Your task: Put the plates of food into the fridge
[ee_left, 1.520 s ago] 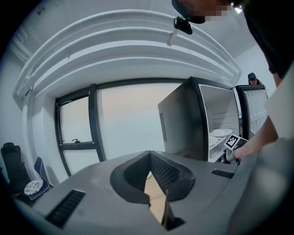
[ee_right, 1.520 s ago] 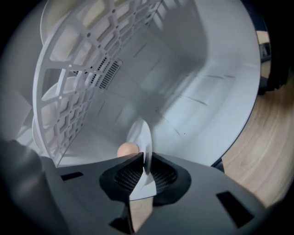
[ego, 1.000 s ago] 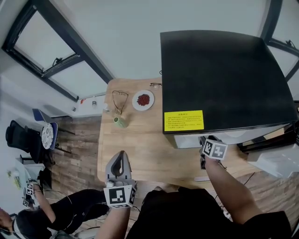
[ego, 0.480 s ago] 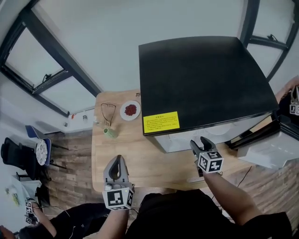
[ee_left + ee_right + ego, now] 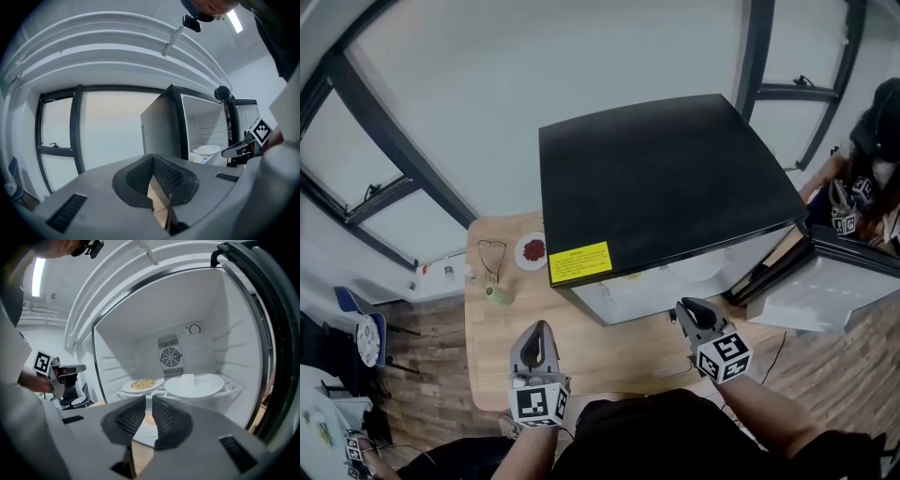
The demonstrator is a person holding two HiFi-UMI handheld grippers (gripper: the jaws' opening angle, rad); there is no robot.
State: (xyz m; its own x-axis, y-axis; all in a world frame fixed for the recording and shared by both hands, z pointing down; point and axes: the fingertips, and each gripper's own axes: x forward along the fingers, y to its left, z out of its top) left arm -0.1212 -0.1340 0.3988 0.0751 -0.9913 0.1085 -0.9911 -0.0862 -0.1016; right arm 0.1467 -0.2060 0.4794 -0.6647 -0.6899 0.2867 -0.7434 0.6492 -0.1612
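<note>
Fridge (image 5: 666, 178) sits on the wooden tabletop (image 5: 581, 352) with its door (image 5: 825, 292) swung open to the right.

Inside, on the shelf:
- plate of yellowish food (image 5: 143, 384) on the left
- white plate (image 5: 206, 385) carrying a pale block, just beside it on the right

One more plate with red food (image 5: 533, 250) is out on the tabletop, left of the fridge, near a green cup (image 5: 498, 294).

Right gripper (image 5: 146, 405) is held in front of the open fridge, pointing at the shelf. Its fingers have just been closing; only a thin slit is left between them, with nothing in it.

Left gripper (image 5: 153, 161) hovers over the near tabletop edge. Its fingers are closed tip to tip and empty, aimed past the fridge's left side toward the window.

Both are well apart from the red-food plate.
</note>
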